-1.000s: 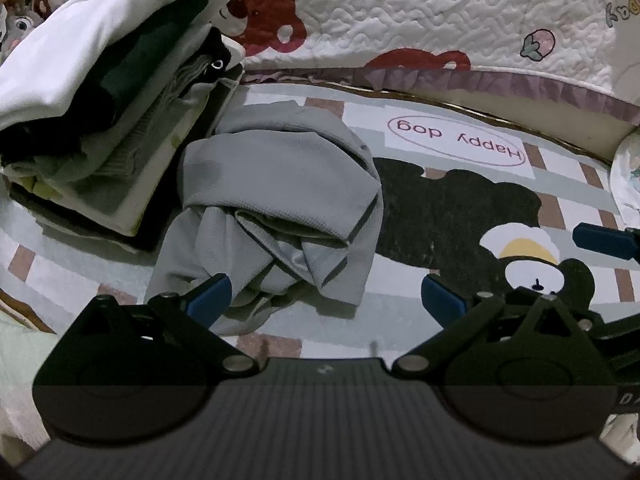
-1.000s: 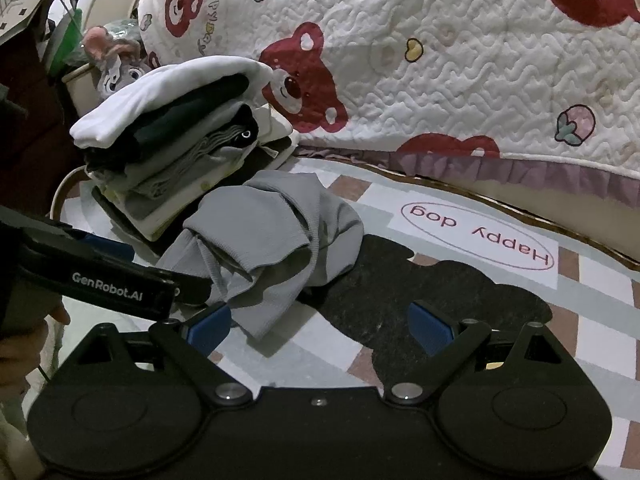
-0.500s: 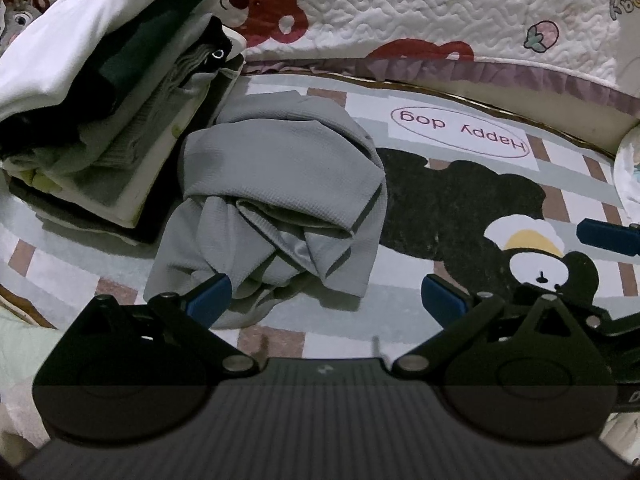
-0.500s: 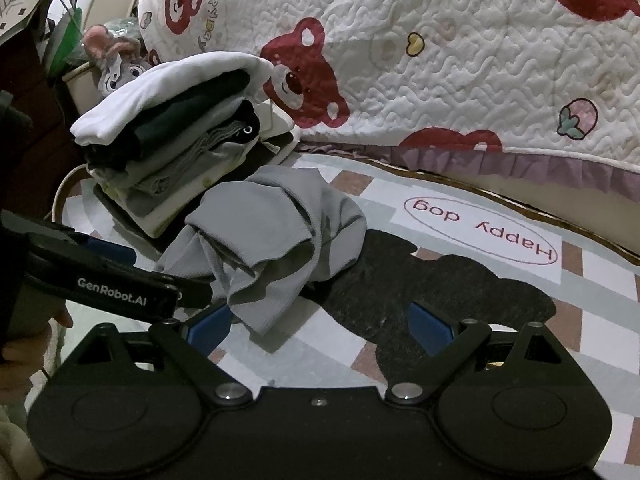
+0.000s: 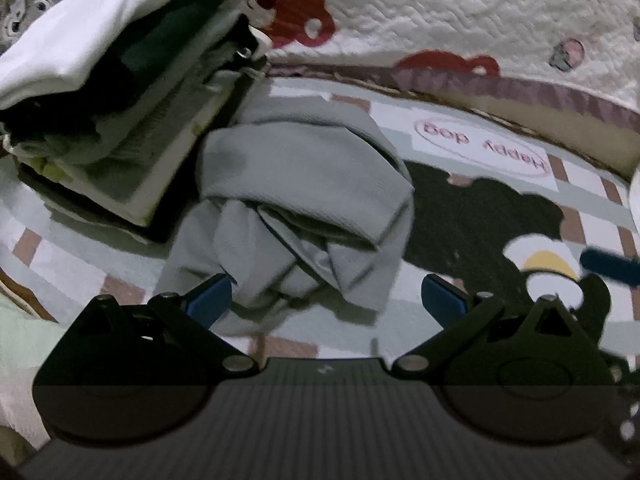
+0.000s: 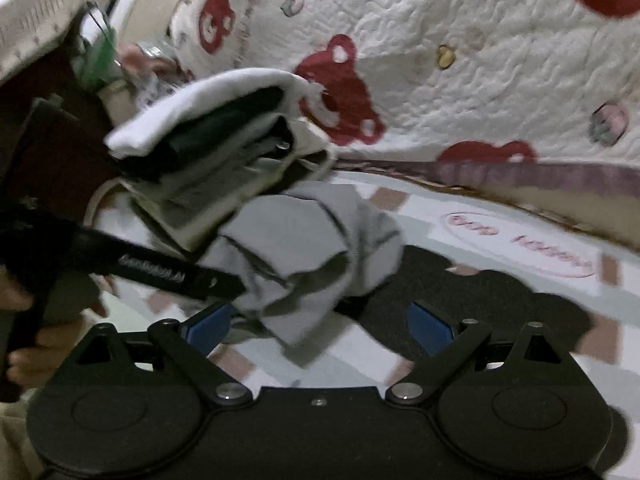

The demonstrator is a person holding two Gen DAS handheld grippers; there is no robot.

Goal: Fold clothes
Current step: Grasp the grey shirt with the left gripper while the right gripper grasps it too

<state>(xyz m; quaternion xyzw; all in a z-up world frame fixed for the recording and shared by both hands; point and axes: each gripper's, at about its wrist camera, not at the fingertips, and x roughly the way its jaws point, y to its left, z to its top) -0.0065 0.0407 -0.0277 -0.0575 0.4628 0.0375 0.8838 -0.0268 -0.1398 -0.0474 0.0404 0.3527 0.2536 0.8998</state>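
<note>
While both jaws gaping: crumpled grey garment against folded stack, quilt behind.

Dim indoor light is leaving both fisheye views dark and bowed at the edges, with motion blur smearing the right wrist view hardest.

Black left claw, blue pads, silver pivot screws, white lettering

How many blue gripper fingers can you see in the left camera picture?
3. Two belong to the left gripper: one finger touching the gray garment, one over the mat. A third pokes in at the right edge.
</note>
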